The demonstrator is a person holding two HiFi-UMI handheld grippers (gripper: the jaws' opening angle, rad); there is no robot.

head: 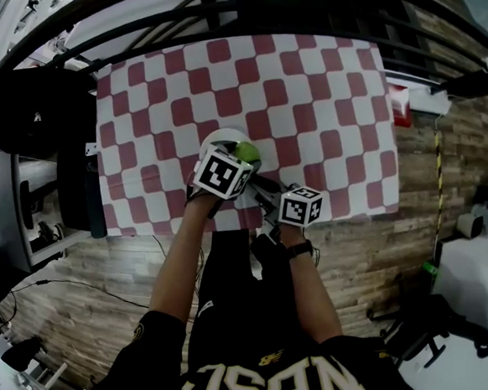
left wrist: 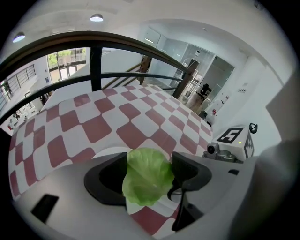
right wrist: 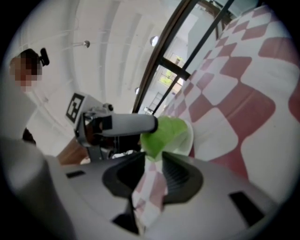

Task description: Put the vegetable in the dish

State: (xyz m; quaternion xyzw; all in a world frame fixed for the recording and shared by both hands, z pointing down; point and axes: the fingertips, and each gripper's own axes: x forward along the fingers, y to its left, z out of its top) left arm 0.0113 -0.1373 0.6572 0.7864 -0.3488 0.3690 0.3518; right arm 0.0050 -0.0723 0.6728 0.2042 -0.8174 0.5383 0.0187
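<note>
The left gripper [left wrist: 150, 159] points steeply down over the table, and its fingers [left wrist: 190, 171] are spread wide. In the gap between them stands the vegetable, a pale green cupped leaf [left wrist: 147, 180]. Its two edges reach the inner sides of both fingers, but the fingers do not squeeze it; the leaf keeps its round shape. Directly under the fingertips and the leaf is the white dish [head: 221, 138]. One piece of its rim shows just outside one finger, and more white shows below the leaf. From the other side, the leaf sits inside the dish, at the tip of one grey finger of this gripper.

The right gripper [right wrist: 153, 157] is held almost level, near the table edge and just beside the left one. Its fingers [right wrist: 180, 176] are close together and they pinch a fold of the red and white checked tablecloth [head: 319, 95]. The fold fills the narrow gap between the fingers and goes down toward the gripper body. Beyond these fingertips, a little farther along the cloth, are the dish and the leaf. The rest of the cloth lies flat on the table on the far side of both pairs of fingers.

The person stands at the near edge of the table, on a wooden floor [head: 365, 258], with both forearms stretched forward.
</note>
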